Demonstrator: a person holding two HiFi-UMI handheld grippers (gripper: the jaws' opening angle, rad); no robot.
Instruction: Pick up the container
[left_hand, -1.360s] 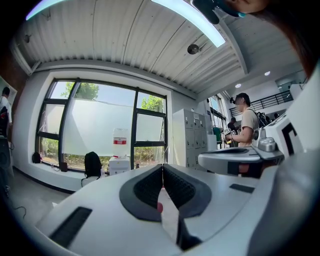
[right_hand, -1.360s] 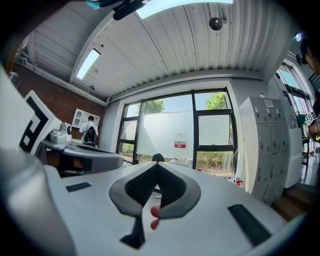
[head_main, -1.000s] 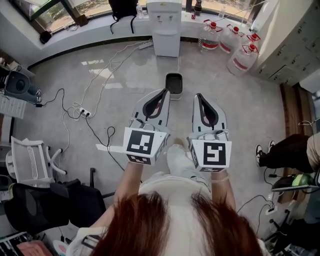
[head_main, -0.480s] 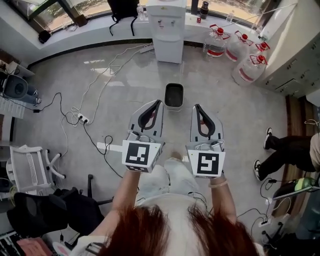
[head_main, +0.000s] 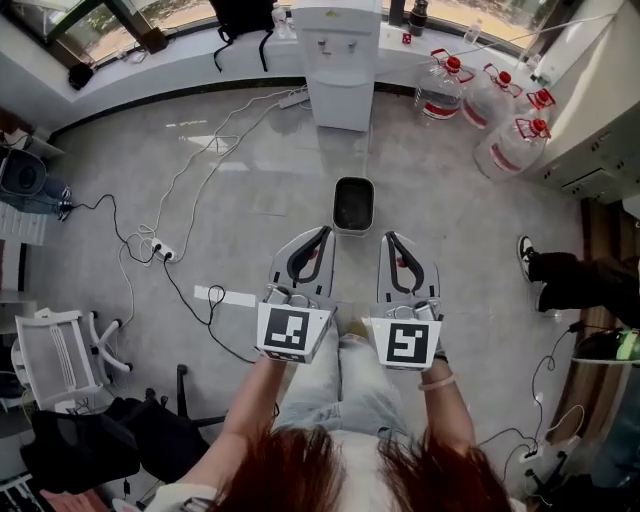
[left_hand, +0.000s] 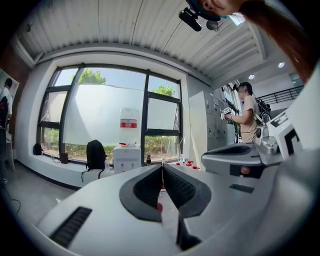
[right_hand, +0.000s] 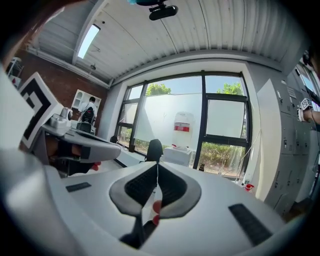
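The container (head_main: 352, 204), a dark rectangular bin with a pale rim, stands on the grey floor in the head view. My left gripper (head_main: 322, 232) and right gripper (head_main: 388, 238) are held side by side high above the floor. Their tips show just below the bin in the picture. Both are shut with nothing between the jaws. In the left gripper view the left gripper (left_hand: 162, 167) points level at the windows, its pads pressed together. The right gripper (right_hand: 157, 165) does likewise in its own view. Neither gripper view shows the container.
A white water dispenser (head_main: 342, 60) stands by the window wall beyond the bin, with water jugs (head_main: 500, 110) to its right. Cables and a power strip (head_main: 160, 250) trail over the floor at left. A white chair (head_main: 60, 345) is at left, another person's legs (head_main: 570, 280) at right.
Both grippers have dropped lower in the head view and look smaller. The bin now shows whole beyond their tips. The jaws stay shut.
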